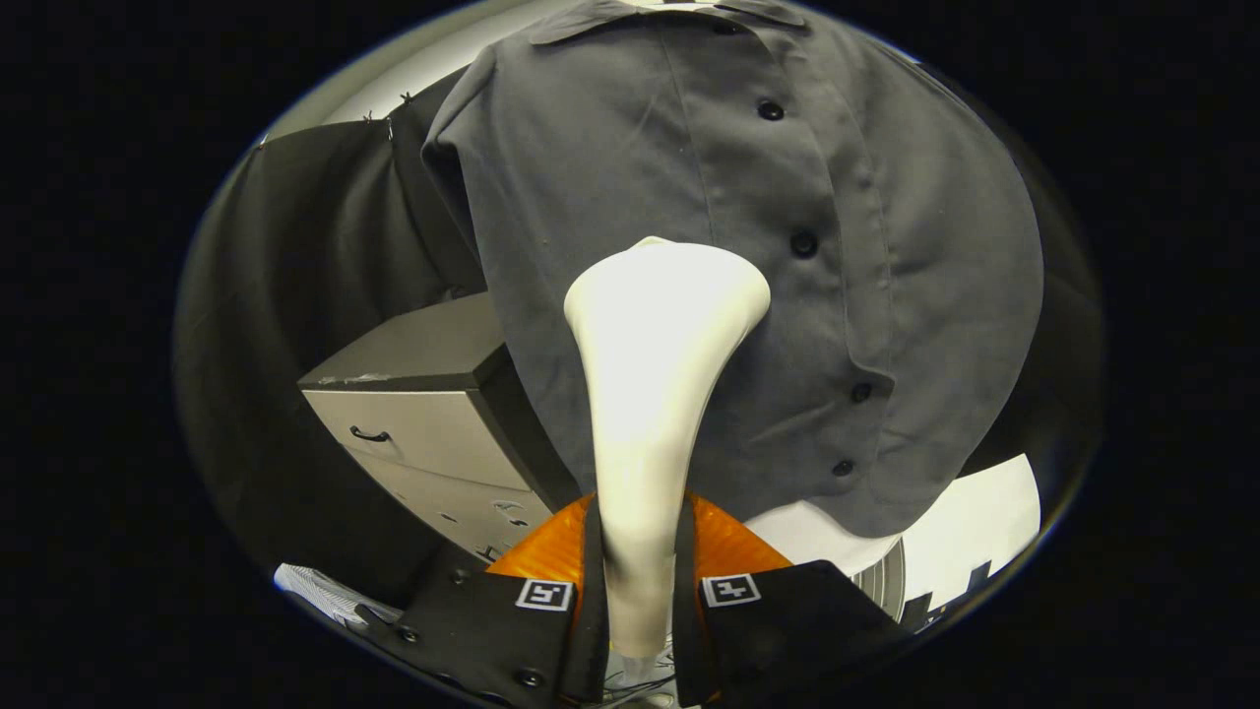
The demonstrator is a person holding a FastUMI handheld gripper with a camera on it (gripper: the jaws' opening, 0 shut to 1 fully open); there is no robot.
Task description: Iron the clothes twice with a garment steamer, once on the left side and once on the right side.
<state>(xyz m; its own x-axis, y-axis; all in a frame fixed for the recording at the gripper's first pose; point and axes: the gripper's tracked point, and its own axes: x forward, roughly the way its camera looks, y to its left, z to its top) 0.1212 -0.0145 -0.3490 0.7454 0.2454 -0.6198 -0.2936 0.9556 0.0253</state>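
A dark grey button-up shirt [610, 177] hangs in front of me, its button placket running down to the right of the steamer. My gripper [638, 566] is shut on the handle of a white garment steamer [650, 394], both fingers pressing its narrow neck. The steamer's wide head points up and rests against or very close to the shirt's left front panel, just left of the placket, at mid height. Whether the head touches the cloth I cannot tell.
A grey drawer cabinet [413, 414] with a dark top stands left of the shirt, lower down. Black cloth [295, 276] hangs behind it. A white surface [975, 522] lies below the shirt's hem on the right.
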